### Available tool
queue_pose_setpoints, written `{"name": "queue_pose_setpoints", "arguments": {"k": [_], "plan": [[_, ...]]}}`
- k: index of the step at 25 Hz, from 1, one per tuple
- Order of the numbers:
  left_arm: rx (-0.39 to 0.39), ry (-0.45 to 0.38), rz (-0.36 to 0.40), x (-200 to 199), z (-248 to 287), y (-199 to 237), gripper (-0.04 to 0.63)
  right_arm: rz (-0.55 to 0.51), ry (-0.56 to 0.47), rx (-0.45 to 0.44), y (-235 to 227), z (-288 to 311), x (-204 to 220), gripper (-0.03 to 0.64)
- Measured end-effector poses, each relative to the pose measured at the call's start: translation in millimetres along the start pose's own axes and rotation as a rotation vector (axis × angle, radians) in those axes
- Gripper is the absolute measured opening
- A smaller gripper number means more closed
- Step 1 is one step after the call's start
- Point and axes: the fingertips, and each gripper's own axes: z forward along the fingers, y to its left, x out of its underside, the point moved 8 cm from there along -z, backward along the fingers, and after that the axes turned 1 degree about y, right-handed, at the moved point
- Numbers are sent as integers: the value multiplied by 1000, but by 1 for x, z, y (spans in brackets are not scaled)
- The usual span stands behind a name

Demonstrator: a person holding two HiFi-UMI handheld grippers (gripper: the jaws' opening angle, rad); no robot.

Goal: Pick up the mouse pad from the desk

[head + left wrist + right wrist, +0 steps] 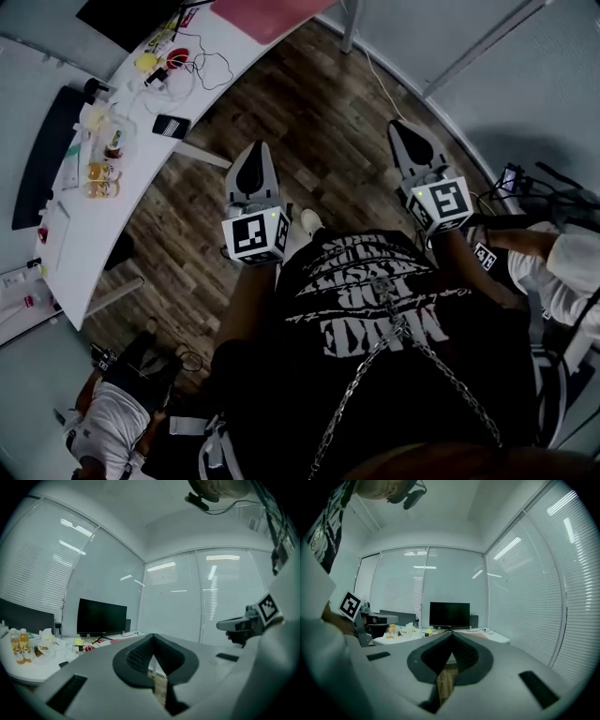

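Both grippers were pinched fully shut on nothing, with the left gripper [256, 146] and right gripper [399, 125] held side by side in front of the chest, pointing roughly level over the floor [319, 112]. The pink pad [270, 15] lay flat on the desk [239, 49], well ahead of both sets of fingertips and off to their left, so I'd call the left one nearer, though neither was close. The frame edge cut off the pad's top, so I couldn't tell its long axis, and either way those fingers would need to open before any grab.
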Motion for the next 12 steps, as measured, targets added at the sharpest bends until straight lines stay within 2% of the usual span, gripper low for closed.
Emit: {"name": "queue_pose_setpoints", "arguments": {"k": [4,12], "plan": [[27,-4,-5,-5,19,23,6,4,-6,12,5,27,-15,-6],[14,5,-51,-1,46,47,6,-3,13,42,-9,55,-27,-6]]}}
